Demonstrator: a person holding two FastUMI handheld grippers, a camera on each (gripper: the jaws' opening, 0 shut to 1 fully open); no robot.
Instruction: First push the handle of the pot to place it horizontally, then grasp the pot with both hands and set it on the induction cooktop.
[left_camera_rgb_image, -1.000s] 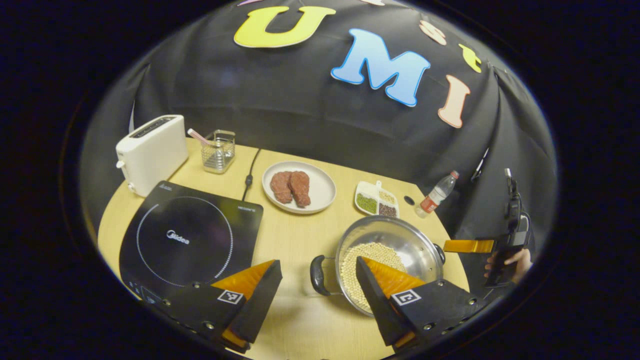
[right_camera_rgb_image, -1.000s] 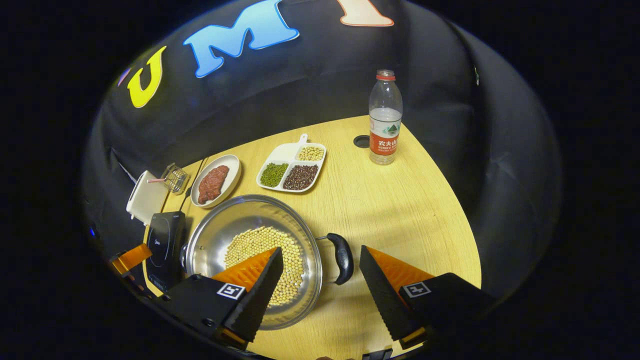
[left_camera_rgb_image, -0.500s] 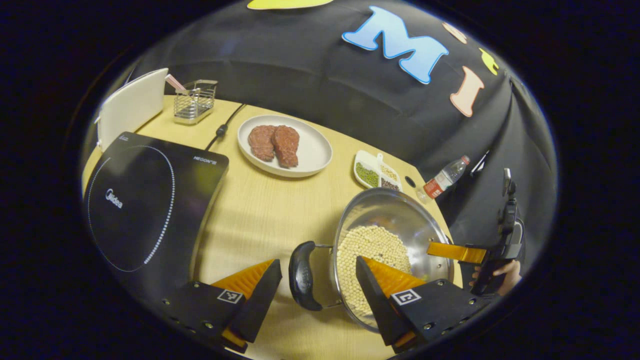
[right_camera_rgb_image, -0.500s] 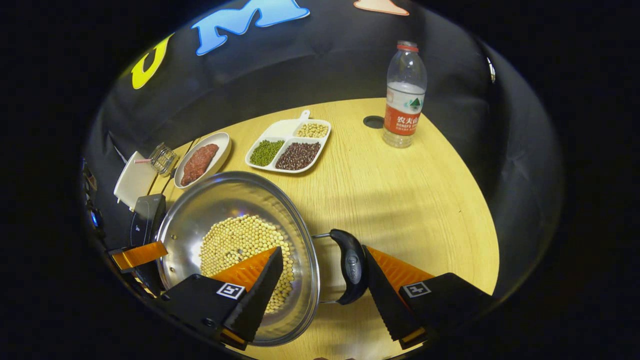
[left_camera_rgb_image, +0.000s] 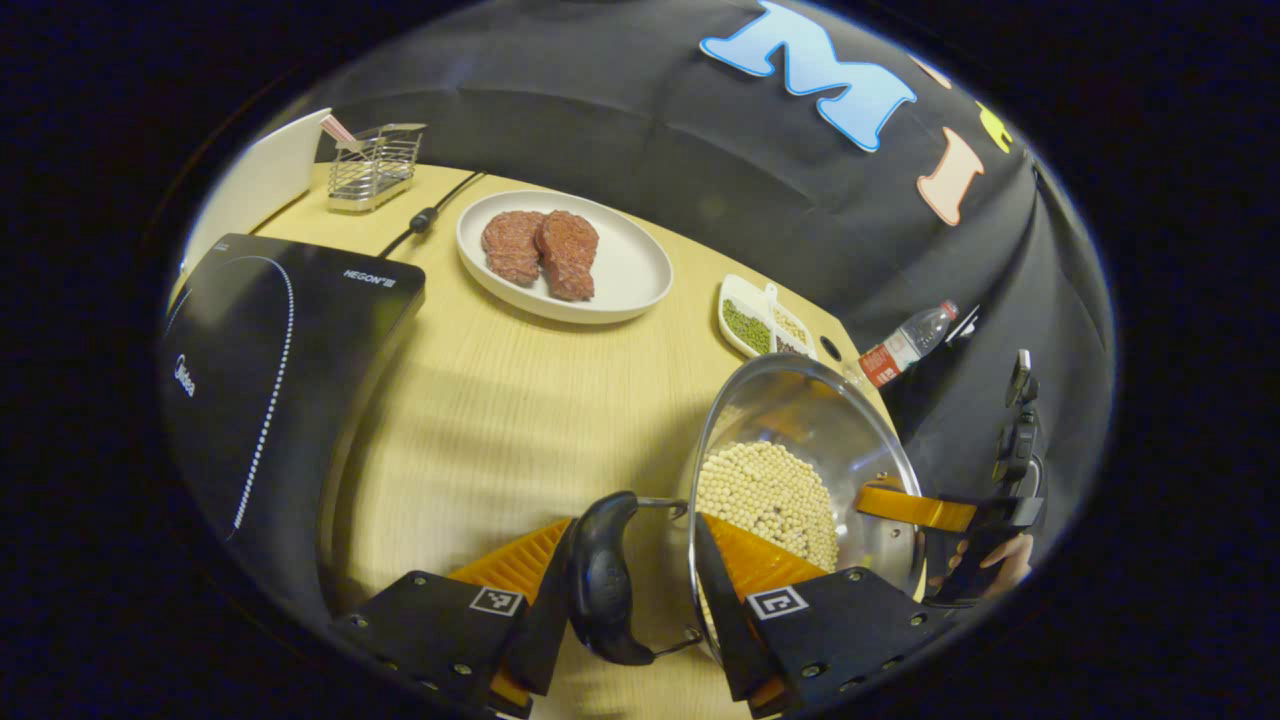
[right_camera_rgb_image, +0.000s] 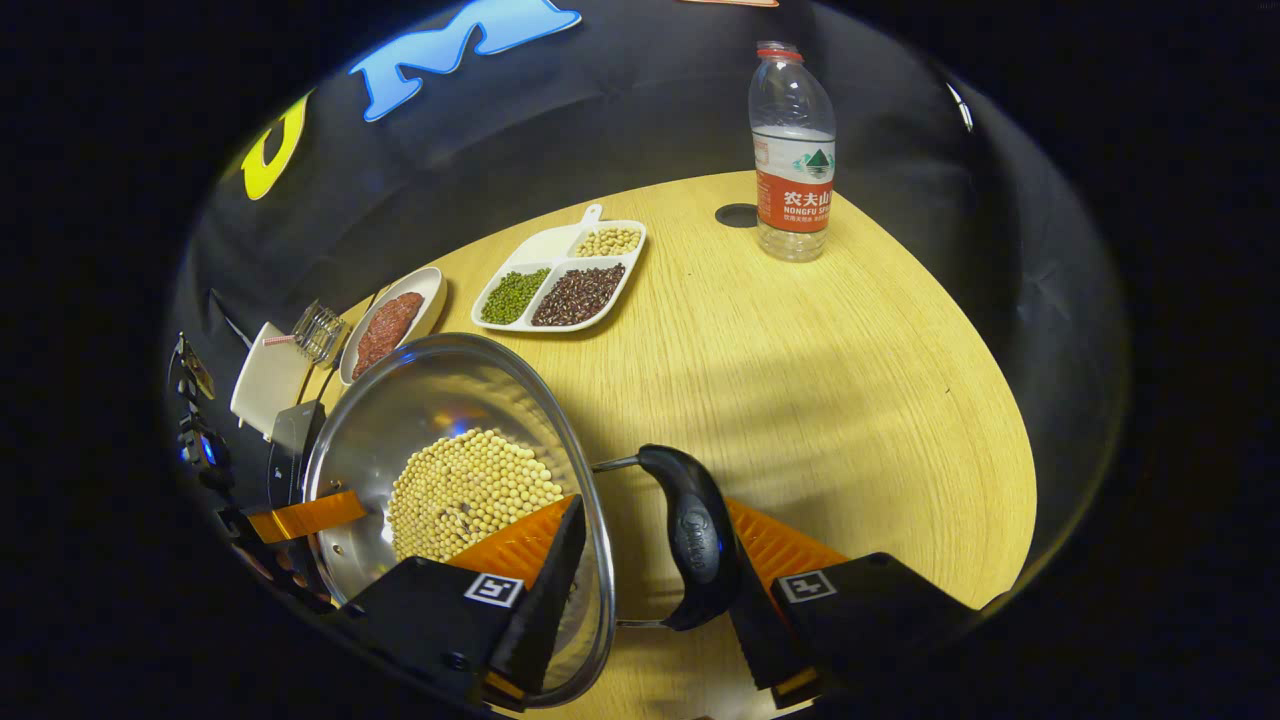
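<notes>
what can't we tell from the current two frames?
- Left gripper view: whether the left hand-held gripper presses both fingers on the pot's left handle, or merely straddles it.
- Right gripper view: the same for the right hand-held gripper at the right handle.
- Left gripper view: the induction cooktop is cut off at the edge.
- Right gripper view: the pot hides most of the cooktop.

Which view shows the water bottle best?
The right gripper view: the bottle stands upright on the table, large, with cap and label plain. In the left gripper view the bottle is small and tilted by the lens, at the table's far edge behind the pot.
</notes>
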